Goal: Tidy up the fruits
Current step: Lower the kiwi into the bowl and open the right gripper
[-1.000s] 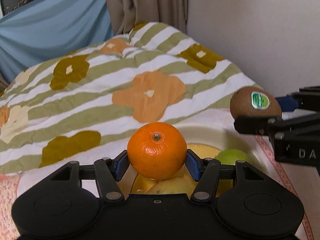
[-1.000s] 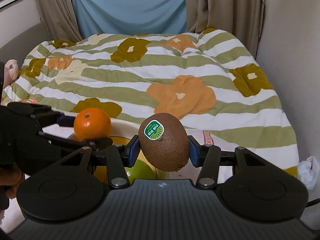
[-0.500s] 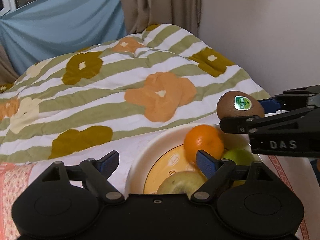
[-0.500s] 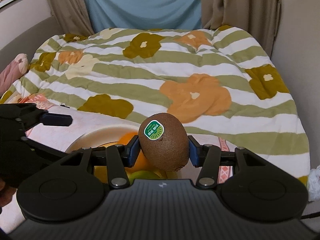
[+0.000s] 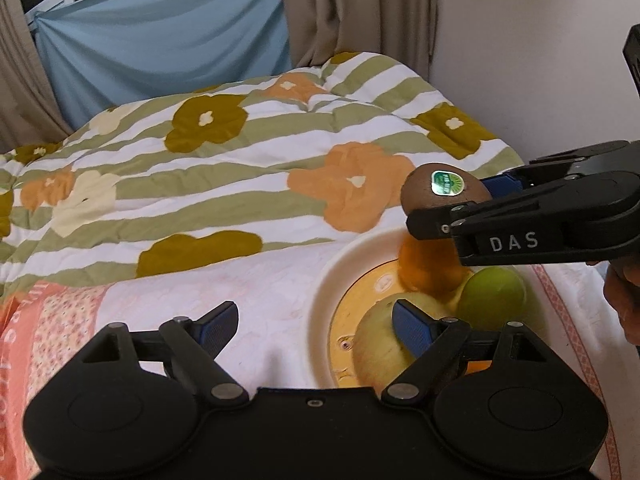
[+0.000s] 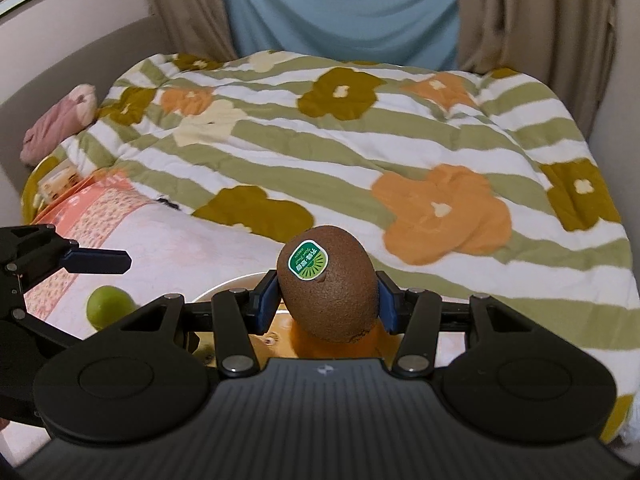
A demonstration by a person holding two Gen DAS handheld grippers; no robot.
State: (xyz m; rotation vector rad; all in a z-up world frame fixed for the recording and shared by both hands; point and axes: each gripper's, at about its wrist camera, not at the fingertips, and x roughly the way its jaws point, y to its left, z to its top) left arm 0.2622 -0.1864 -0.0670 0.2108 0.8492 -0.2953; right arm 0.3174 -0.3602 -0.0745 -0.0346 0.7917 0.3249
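Now we see the right hand-held gripper (image 6: 327, 306) clamping a brown fuzzy kiwi (image 6: 328, 282) between its blue pads; a green oval sticker (image 6: 307, 260) on the fruit carries print too small to read, and the gripper's black side reads "DAS" (image 5: 514, 242). Our left hand-held gripper (image 5: 314, 318) has just been opening and stands wide, nothing between its pads. Below the kiwi sits a round cream plate with a yellow centre (image 5: 344, 268) holding an orange mandarin (image 5: 426, 270), a green lime (image 5: 492, 294) and a pale yellow-green pear (image 5: 378, 340). Another small green lime (image 6: 109, 306) lies on the pink floral cloth (image 5: 240, 280), beyond which spreads the striped flowered quilt (image 6: 360, 140) on the bed.
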